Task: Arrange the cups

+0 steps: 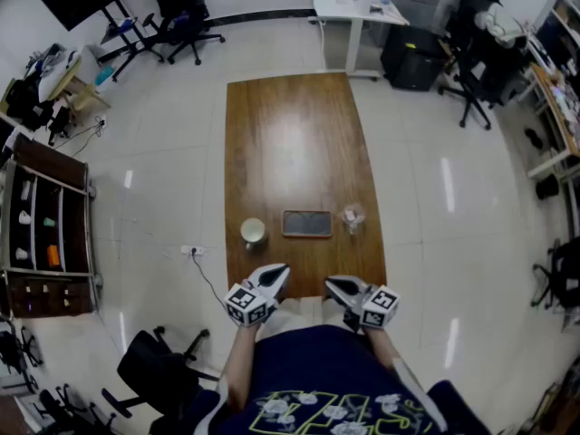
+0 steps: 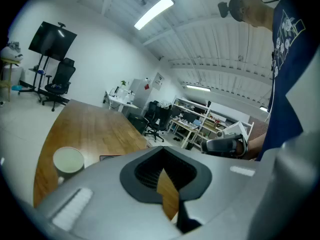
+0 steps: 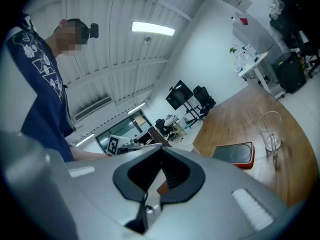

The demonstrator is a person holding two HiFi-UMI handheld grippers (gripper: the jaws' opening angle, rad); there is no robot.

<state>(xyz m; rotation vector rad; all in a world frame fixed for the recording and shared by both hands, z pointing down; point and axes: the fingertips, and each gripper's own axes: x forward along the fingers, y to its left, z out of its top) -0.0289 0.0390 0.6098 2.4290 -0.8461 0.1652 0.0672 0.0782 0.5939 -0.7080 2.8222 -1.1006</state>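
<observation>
Apparently the arranging has not begun. On the long brown wooden tabletop, three things stand in a row near the person's edge. At the left is a white ceramic mug. In the middle is a dark rectangular tray with a red rim. At the right is a clear glass cup. Both cups sit on bare wood, each just beside the tray and apart from it, and neither is on it. If the tray is where they belong, both moves are still to come.

The left tongs hover at the near edge, short of the mug, with their jaws pressed together on nothing. The right tongs hover likewise, short of the glass, closed and empty.

Only the head view takes in the whole row and both tongs at once, so it alone shows the spacing between the cups and the tray. The left gripper view looks over its closed jaws at the mug's pale open mouth and a sliver of the tray, but leaves the glass out. The right gripper view shows the tray's red rim and what look like round outlines on its dark face. It also shows the glass upright beyond the tray, though whether anything lies in the glass I cannot tell.
</observation>
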